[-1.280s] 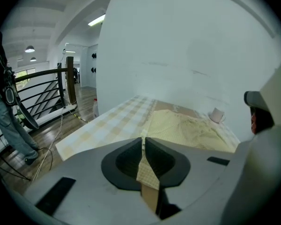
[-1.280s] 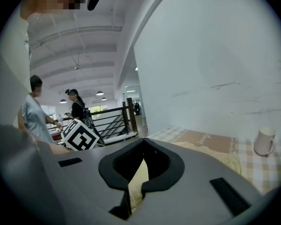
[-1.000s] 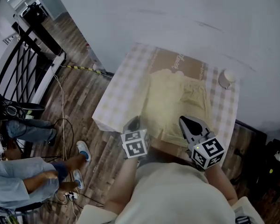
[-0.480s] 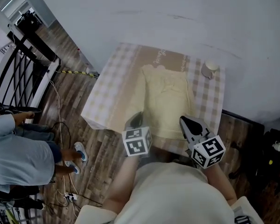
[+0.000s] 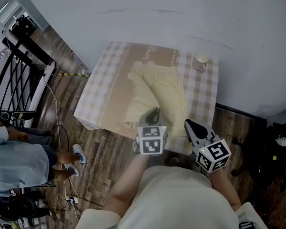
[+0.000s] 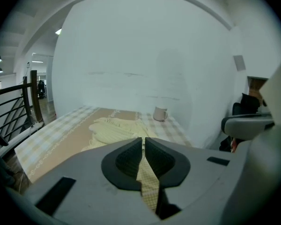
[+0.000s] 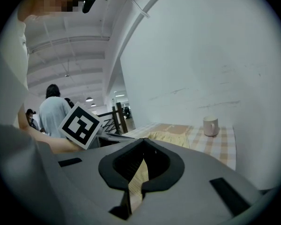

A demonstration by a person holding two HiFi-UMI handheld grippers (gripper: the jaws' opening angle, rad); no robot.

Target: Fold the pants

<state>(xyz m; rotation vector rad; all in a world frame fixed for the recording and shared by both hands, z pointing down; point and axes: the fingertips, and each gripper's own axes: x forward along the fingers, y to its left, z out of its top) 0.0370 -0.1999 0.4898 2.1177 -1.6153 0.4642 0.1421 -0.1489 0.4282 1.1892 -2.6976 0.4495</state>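
Observation:
The pale yellow pants (image 5: 164,92) lie lengthwise on the checked table (image 5: 100,99), narrow, with their left side lifted into a ridge. Both grippers are at the near end of the pants by the table's front edge. My left gripper (image 5: 154,112) is shut, and a strip of the fine-checked yellow fabric shows between its jaws (image 6: 143,139). My right gripper (image 5: 187,123) is close beside it on the right. It is shut too, with the same fabric running down between its jaws (image 7: 143,142). Ahead, the pants (image 6: 112,130) (image 7: 171,136) stretch away over the table.
A white mug (image 5: 199,62) (image 6: 159,113) (image 7: 210,125) stands at the table's far right corner, near the white wall. A black railing (image 5: 14,75) and a standing person (image 5: 14,156) are at the left, with cables on the wooden floor.
The left gripper has swung right, closer to the right gripper. The pants went from lying wide and flat to narrow and ridged. The table has slid up and left in the view.

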